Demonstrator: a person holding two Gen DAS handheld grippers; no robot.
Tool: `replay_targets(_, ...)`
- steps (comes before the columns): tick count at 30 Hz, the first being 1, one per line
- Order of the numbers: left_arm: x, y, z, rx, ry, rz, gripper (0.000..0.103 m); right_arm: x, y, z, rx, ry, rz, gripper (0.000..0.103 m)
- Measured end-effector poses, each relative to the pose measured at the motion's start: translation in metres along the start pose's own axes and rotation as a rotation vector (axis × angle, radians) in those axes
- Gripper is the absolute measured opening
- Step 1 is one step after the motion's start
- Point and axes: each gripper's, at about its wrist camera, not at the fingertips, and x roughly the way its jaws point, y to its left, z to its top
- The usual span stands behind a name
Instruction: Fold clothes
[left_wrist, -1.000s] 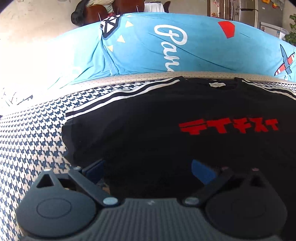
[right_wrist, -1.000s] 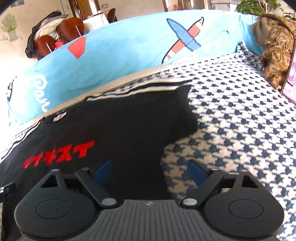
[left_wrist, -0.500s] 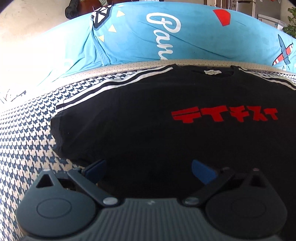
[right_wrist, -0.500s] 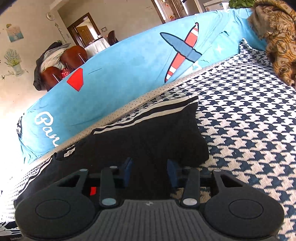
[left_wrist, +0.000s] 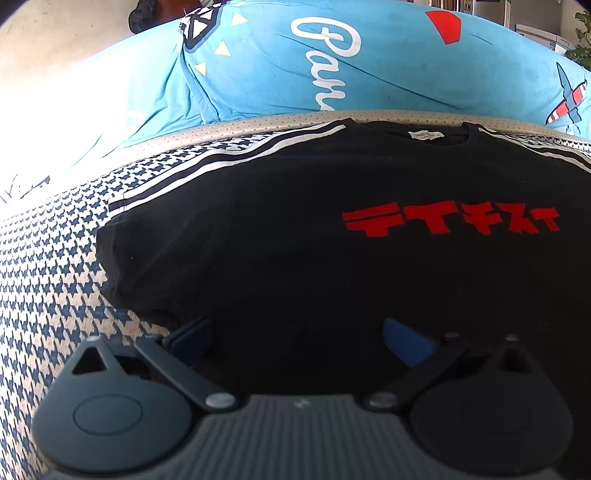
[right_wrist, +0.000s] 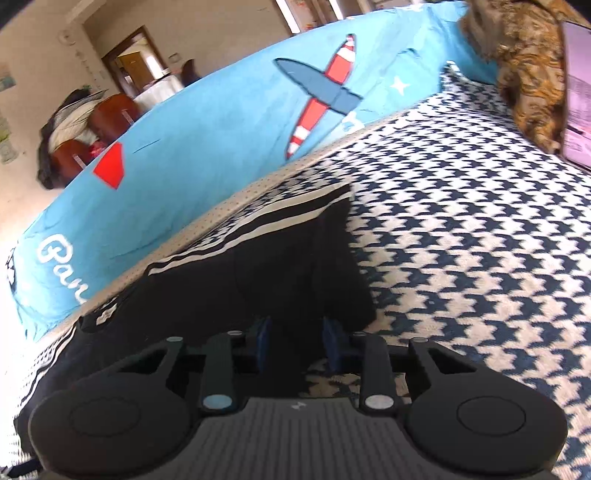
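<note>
A black T-shirt (left_wrist: 314, 240) with red lettering and white-striped sleeves lies flat on the houndstooth bed cover (left_wrist: 44, 266). My left gripper (left_wrist: 295, 336) is open, its blue pads wide apart just above the shirt's near left part. In the right wrist view the shirt's right sleeve (right_wrist: 295, 273) lies ahead. My right gripper (right_wrist: 295, 343) has its blue pads narrowed around the black cloth by the sleeve's lower edge, with a gap still showing between them.
A blue printed quilt (left_wrist: 332, 66) lies along the far edge of the bed, also in the right wrist view (right_wrist: 221, 129). A brown patterned cloth (right_wrist: 528, 74) and a pink box (right_wrist: 580, 92) sit at the far right.
My right gripper has narrowed from wide open, tilted and moved in at the right sleeve's lower edge. My left gripper has stayed open and shifted slightly over the shirt.
</note>
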Motion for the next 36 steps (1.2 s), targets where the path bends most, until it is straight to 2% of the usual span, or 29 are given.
replay_targets(5,0.000,-0.001,0.000,-0.001,0.000,0.002,0.103,-0.001,-0.015,0.003,0.081,0.007,-0.025,0.034)
replay_targets(14,0.002,-0.002,-0.001,-0.002,0.000,0.005,0.103,0.005,-0.025,0.003,0.189,-0.023,0.028,0.044)
replay_targets(20,0.002,-0.001,-0.001,-0.003,0.001,0.002,0.103,0.013,-0.015,0.006,0.143,-0.064,0.012,0.044)
replay_targets(22,0.003,0.000,-0.001,-0.003,0.002,0.001,0.103,0.015,-0.012,0.006,0.128,-0.078,0.006,0.041)
replay_targets(27,0.003,0.000,-0.001,-0.003,0.003,0.000,0.103,0.018,-0.007,0.007,0.104,-0.092,0.003,0.017)
replay_targets(32,0.004,0.000,-0.001,-0.002,0.002,0.001,0.103,0.012,0.010,0.008,0.003,-0.138,0.005,0.013)
replay_targets(36,0.004,0.000,-0.001,-0.001,0.002,0.001,0.103,0.005,0.039,0.005,-0.165,-0.175,0.031,0.011)
